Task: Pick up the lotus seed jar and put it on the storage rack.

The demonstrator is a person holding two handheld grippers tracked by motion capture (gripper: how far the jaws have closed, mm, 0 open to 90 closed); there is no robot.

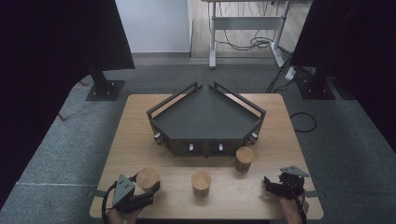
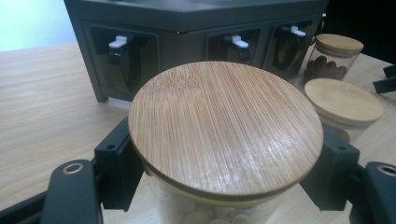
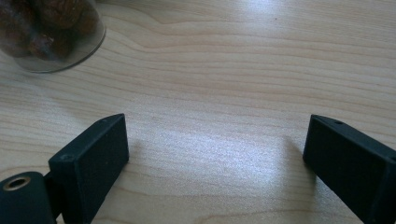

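With its jaws clamping the glass under a bamboo lid, the left gripper (image 1: 144, 189) is holding the left jar (image 1: 148, 178) at the near-left of the table (image 1: 140, 121), so the step in hand looks like picking it up. Next, I judge, it is calling for a straight lift and a carry to the rack (image 1: 205, 122) at the far middle, keeping the jar upright and clearing the rack's rail. The right gripper (image 1: 269, 184) is resting at the near right, jaws standing wide with nothing between them. Counting: three lidded jars, the middle jar (image 1: 201, 181) and the right jar (image 1: 244, 158) standing free, one rack, two grippers.
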